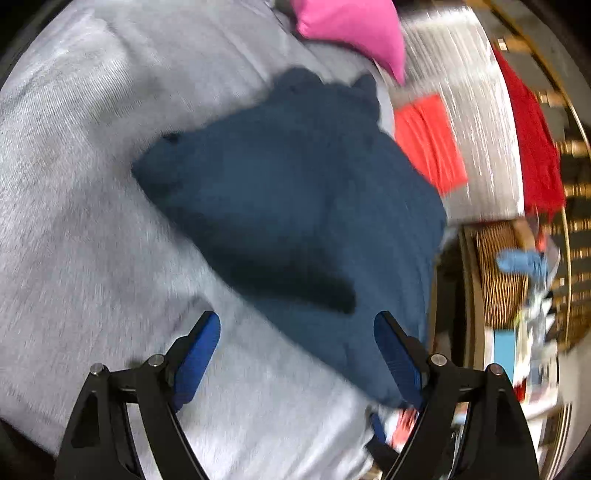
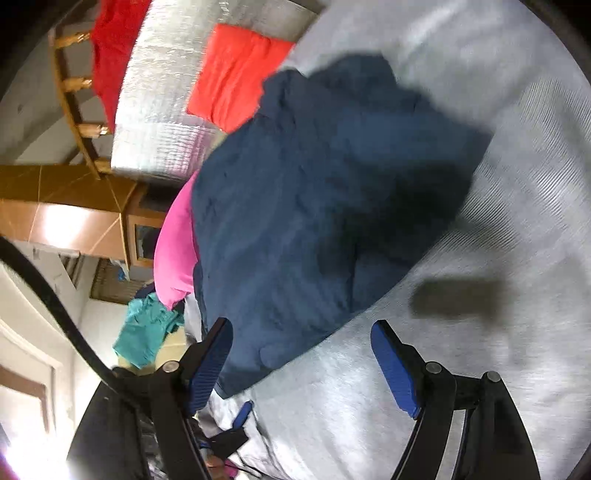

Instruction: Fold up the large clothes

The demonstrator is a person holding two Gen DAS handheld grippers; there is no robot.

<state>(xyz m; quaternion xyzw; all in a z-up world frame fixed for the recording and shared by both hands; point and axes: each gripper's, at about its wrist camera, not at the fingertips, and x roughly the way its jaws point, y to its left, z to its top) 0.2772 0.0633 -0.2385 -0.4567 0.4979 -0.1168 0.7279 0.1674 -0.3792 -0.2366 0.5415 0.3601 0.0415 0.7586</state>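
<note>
A dark blue garment (image 1: 295, 206) lies in a folded bundle on a grey bed cover (image 1: 92, 184). My left gripper (image 1: 297, 323) is open and empty, hovering just in front of the bundle's near edge. In the right wrist view the same blue garment (image 2: 314, 206) lies on the grey cover (image 2: 498, 258). My right gripper (image 2: 301, 332) is open and empty, above the garment's near corner. Both views are motion-blurred.
A pink pillow (image 1: 354, 29) and an orange-red folded cloth (image 1: 428, 140) lie beyond the garment. A red cloth (image 1: 535, 147) hangs on a wooden rail. A wicker basket (image 1: 498, 273) stands beside the bed. A teal garment (image 2: 144, 332) lies on the floor.
</note>
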